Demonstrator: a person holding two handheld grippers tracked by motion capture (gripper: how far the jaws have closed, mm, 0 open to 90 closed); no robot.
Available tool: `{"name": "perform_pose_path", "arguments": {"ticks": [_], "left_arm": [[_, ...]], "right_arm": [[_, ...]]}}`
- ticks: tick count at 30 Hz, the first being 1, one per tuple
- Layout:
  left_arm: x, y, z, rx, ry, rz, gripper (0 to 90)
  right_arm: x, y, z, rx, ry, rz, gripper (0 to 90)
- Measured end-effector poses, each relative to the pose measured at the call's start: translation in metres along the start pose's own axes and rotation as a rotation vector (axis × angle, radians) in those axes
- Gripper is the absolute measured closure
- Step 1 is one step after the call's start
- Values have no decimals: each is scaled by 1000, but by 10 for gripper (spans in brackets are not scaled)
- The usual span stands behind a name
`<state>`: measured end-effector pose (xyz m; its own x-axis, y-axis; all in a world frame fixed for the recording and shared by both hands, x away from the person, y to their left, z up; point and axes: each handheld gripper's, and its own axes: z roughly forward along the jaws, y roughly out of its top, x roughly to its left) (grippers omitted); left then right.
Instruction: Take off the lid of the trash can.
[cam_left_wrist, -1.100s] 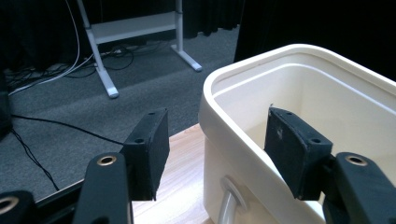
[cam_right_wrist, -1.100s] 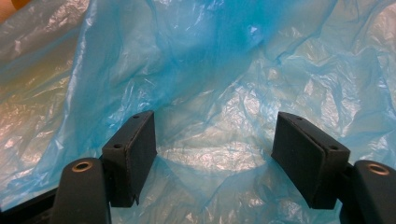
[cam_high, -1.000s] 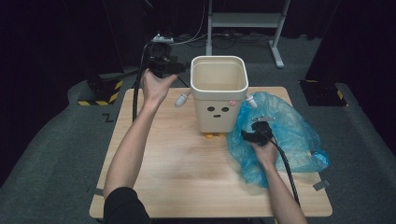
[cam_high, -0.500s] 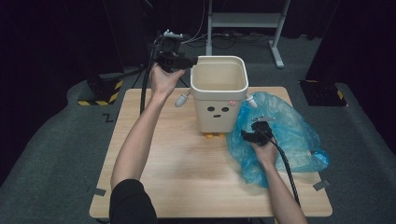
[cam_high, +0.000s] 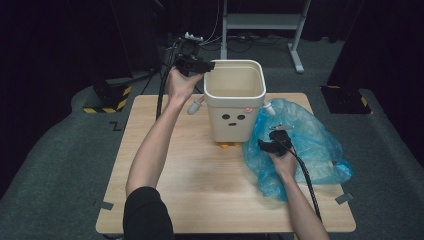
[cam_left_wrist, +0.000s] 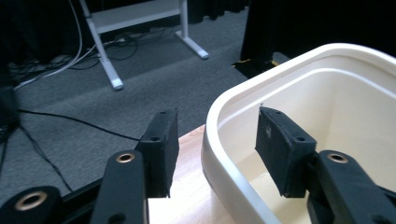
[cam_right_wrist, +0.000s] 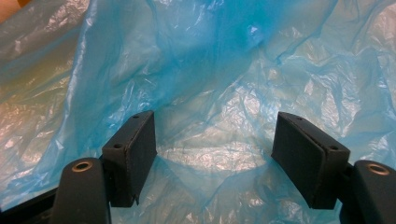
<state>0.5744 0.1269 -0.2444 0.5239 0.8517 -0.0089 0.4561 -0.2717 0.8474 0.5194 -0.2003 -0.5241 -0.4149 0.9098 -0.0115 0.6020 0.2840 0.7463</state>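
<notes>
Cream bin (cam_high: 235, 102) with a printed face stands upright at the far middle of the wooden counter (cam_high: 165, 200), mouth up, seemingly empty. Left gripper (cam_high: 202, 65) is held level at the bin's far-left corner. In the left gripper view the rim (cam_left_wrist: 219, 126) of that corner runs between the two pads: one pad outside the wall, the other inside the bin; pads not yet pressing on the wall, daylight visible on both sides. Jaws have just been closing, with the rim between them. The rim edge here runs roughly along the jaws' reach, so a squeeze across the wall looks like the next move; judged a grasp about to land. Right gripper (cam_high: 272, 142) rests low over the crumpled blue plastic bag (cam_high: 310, 145), which lies on the counter just right of the bin and touching its side. Right jaws are spread wide, film beneath them but nothing pinched. Left hand is nearer the bin; right is nearer the bag.
</notes>
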Motion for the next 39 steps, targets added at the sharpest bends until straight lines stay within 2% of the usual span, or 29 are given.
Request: {"name": "perform_pose_path", "arguments": {"ticks": [12, 18, 26, 32, 39], "left_arm": [[-6, 5, 9, 30, 22, 33, 592], [-5, 3, 14, 45, 16, 24, 631], [-5, 2, 18, 64, 16, 38, 696], [-4, 1, 17, 64, 23, 36, 727], [-6, 0, 19, 65, 37, 55, 744]], "right_arm": [[1, 0, 0, 1, 3, 0, 300], [1, 0, 0, 1, 3, 0, 300], [1, 0, 0, 2, 6, 0, 300], [1, 0, 0, 2, 7, 0, 300], [1, 0, 0, 0, 7, -7, 300]]}}
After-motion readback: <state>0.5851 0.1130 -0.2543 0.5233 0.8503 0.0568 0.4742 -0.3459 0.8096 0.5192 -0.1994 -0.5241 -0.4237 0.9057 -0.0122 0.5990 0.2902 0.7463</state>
